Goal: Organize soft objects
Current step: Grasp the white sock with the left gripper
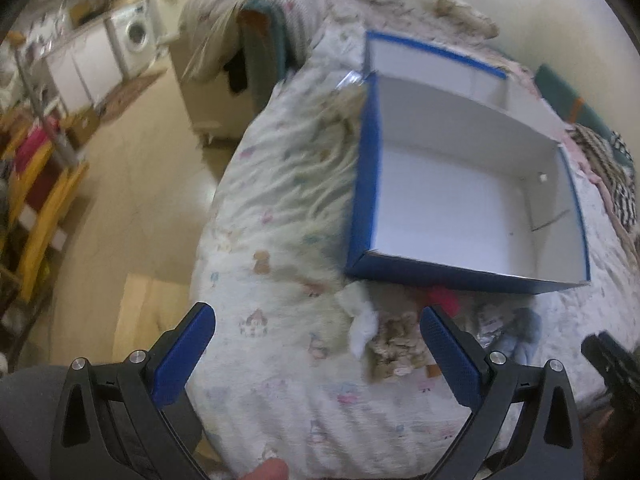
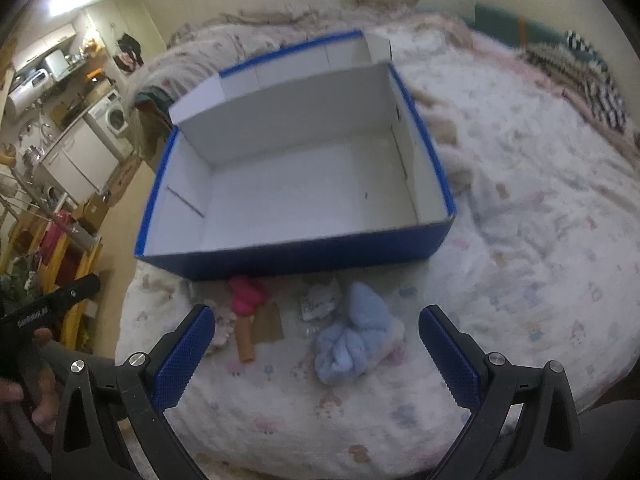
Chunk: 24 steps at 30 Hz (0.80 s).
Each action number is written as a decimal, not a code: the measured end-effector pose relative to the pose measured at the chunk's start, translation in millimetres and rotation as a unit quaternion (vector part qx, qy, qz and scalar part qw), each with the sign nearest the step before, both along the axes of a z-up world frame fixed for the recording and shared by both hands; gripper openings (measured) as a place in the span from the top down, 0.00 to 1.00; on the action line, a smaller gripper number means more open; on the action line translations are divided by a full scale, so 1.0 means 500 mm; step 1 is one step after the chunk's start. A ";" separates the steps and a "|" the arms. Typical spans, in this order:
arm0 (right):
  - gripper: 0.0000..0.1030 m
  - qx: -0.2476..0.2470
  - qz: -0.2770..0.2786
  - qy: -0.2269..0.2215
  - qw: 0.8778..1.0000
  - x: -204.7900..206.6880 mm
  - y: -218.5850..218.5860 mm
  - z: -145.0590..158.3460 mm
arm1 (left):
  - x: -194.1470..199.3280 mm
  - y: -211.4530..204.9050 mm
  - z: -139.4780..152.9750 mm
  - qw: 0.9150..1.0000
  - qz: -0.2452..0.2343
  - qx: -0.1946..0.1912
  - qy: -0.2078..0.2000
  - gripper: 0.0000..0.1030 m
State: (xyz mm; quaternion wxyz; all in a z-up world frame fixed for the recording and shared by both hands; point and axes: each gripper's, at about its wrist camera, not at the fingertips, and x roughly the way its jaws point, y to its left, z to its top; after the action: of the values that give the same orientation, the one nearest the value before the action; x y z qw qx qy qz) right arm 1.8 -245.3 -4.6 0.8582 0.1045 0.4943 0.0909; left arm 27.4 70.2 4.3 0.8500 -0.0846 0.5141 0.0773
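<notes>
Left gripper [image 1: 316, 330]: jaws spread wide, nothing between the blue pads. It hovers above the patterned bedspread [image 1: 280, 208] without touching it. A beige fuzzy item [image 1: 394, 346] and a white soft piece [image 1: 364, 326] lie on the bedspread just inside the right-hand pad – whether they touch the pad cannot be told.

Right gripper [image 2: 318, 330]: jaws likewise spread wide and empty. A light-blue fluffy bundle [image 2: 356, 336] lies on the bedspread between the two fingers, apart from both pads.

Surroundings:
- A blue box [image 2: 304, 256] with a white interior stands open on the bed beyond the soft items; nothing lies in it. Its lid [image 2: 288, 68] stands up behind the far wall.
- A pink soft item [image 2: 248, 294] lies just in front of the box's near wall, with a brown tube-shaped piece [image 2: 246, 340] and a brown card [image 2: 268, 324] beside it.
- A crumpled clear wrapper [image 2: 320, 300] lies between the pink item and the blue bundle.
- Striped and knitted cloths [image 2: 592, 80] lie at the far right edge of the bed.

Limits of view: both frames are motion-blurred – the prints on the bedspread and the wrapper's label cannot be read. The left gripper shows in the right view only as a dark handle [image 2: 52, 300] at the left edge, held by a hand [image 2: 38, 392].
</notes>
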 end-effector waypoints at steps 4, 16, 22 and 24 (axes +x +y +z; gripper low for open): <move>0.00 -0.003 0.020 0.050 0.999 0.026 -0.005 -0.029 | 0.035 0.022 -0.050 0.997 0.009 -0.021 0.068 0.01; 0.00 0.013 -0.020 0.112 0.993 0.059 -0.060 -0.118 | 0.130 -0.008 -0.179 0.984 0.014 -0.076 0.163 0.23; 0.00 0.003 -0.009 0.116 0.993 0.061 -0.053 -0.130 | 0.152 -0.032 -0.225 0.978 0.017 -0.091 0.185 0.43; 0.00 0.000 -0.006 0.118 0.993 0.063 -0.050 -0.134 | 0.156 -0.032 -0.229 0.978 0.020 -0.090 0.185 0.46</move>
State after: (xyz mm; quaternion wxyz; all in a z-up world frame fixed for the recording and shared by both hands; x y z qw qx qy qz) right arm 33.5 -270.5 -71.8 0.7944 0.1172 0.5916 0.0727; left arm 105.4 54.2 -110.4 0.7275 -0.1551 0.6654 0.0626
